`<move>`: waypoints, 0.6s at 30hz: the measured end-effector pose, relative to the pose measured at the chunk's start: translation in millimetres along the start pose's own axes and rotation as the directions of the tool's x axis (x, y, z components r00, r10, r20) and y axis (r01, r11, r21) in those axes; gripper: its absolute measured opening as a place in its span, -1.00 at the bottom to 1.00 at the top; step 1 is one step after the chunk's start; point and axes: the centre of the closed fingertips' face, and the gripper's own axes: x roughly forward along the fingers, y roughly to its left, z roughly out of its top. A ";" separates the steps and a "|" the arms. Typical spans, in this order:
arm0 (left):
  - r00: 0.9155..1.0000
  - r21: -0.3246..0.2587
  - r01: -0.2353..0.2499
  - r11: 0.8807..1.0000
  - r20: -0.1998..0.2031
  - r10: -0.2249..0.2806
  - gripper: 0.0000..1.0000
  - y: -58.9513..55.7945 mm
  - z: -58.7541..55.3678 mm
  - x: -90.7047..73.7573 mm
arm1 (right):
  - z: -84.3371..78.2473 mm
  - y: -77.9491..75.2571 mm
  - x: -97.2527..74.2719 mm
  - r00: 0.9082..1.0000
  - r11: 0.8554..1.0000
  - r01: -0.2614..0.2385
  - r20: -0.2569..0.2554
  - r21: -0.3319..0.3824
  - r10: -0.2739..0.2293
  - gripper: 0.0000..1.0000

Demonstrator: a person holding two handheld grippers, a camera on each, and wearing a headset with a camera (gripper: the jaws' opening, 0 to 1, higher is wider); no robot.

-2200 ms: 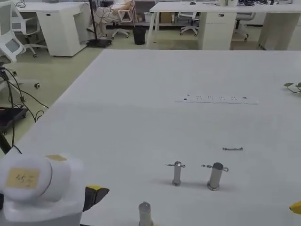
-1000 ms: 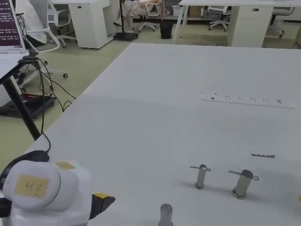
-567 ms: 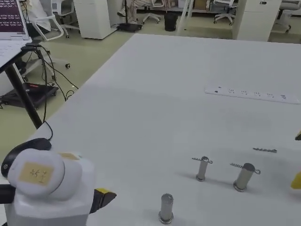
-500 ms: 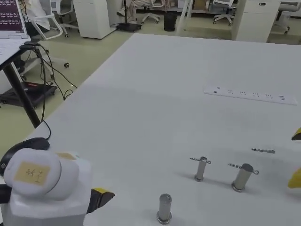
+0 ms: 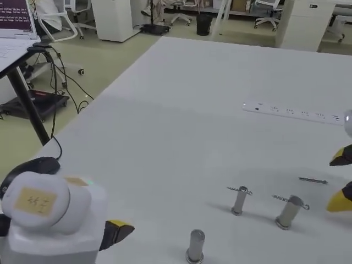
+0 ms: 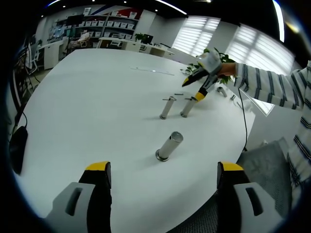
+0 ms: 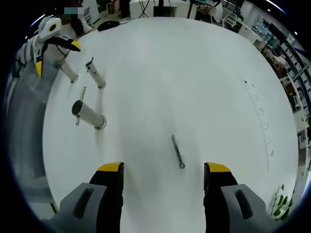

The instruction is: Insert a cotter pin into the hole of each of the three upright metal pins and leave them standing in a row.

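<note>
Right gripper view: last loose cotter pin (image 7: 178, 151) lies flat on the table (image 7: 184, 73), lower centre, just ahead of the spread jaws of the empty right gripper (image 7: 163, 167).
That gripper has just swung in from the head view's right edge toward it. At upper left, the near fitted pin (image 7: 89, 114) and far fitted pin (image 7: 95, 75) carry cotters; the bare pin (image 6: 168, 145) stands before the open, empty left gripper (image 6: 163, 170), so one insertion looks left.

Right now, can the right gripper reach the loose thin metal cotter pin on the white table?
Probably yes: the right gripper is open, and the thin metal cotter pin lies flat just ahead, with bare white table between.
</note>
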 end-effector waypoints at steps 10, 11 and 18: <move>1.000 -0.001 0.004 1.000 -0.003 -0.004 0.74 -0.6 0.3 -0.2 | 4.7 2.2 9.9 0.999 0.998 -0.052 -0.004 0.019 0.052 -0.18; 1.000 -0.005 0.005 1.000 -0.005 -0.005 0.74 -0.8 0.0 -0.2 | 4.4 3.7 10.7 0.998 0.998 -0.059 -0.006 0.019 0.059 -0.23; 1.000 0.005 -0.004 1.000 -0.007 0.004 0.70 0.9 -0.5 0.1 | 2.9 5.8 13.3 0.997 0.998 -0.070 -0.022 0.009 0.070 -0.33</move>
